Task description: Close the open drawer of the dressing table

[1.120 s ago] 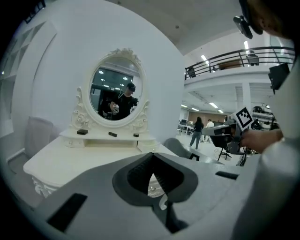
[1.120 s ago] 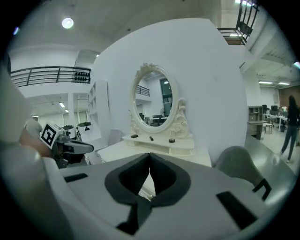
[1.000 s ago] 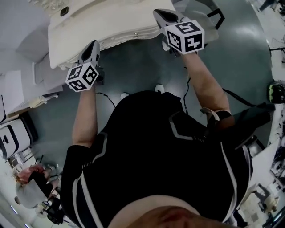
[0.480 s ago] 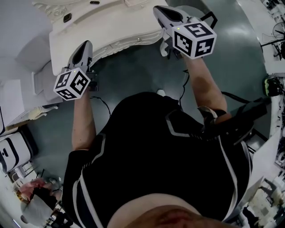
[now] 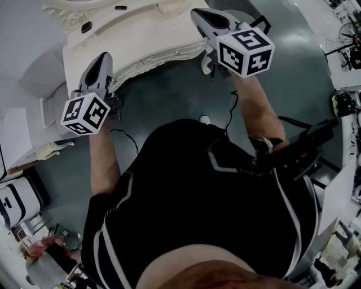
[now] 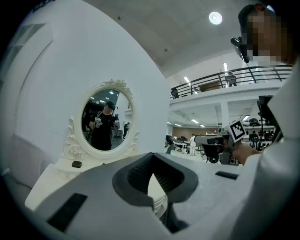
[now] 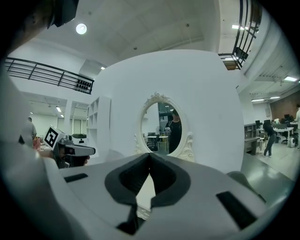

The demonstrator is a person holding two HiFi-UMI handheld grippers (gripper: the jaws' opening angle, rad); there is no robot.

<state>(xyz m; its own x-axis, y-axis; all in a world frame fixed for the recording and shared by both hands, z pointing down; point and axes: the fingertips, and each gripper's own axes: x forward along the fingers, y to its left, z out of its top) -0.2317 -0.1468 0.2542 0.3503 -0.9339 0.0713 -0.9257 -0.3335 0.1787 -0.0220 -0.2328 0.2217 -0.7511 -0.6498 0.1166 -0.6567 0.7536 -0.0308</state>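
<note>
The white dressing table [image 5: 130, 34] stands at the top of the head view. Its carved front [image 5: 152, 59] carries a small knob [image 5: 176, 53]; how far the drawer stands out I cannot tell. My left gripper [image 5: 101, 58] is shut and empty, its tip over the table's front left corner. My right gripper [image 5: 197, 14] is also shut and empty, lying over the table's right end. In the left gripper view the jaws of the left gripper [image 6: 152, 159] meet below the oval mirror [image 6: 107, 119]. Seen from the right gripper [image 7: 150, 159], the mirror [image 7: 164, 127] lies straight ahead.
A small dark object [image 5: 86, 26] lies on the table top. A cable [image 5: 127, 135] runs over the grey floor under the table. White furniture [image 5: 22, 186] stands at the left, dark equipment [image 5: 344, 104] at the right. Another person [image 5: 45, 248] is at the lower left.
The left gripper has drifted left and a little nearer to me. The right gripper has shifted slightly right. More of the table top shows in the head view.
</note>
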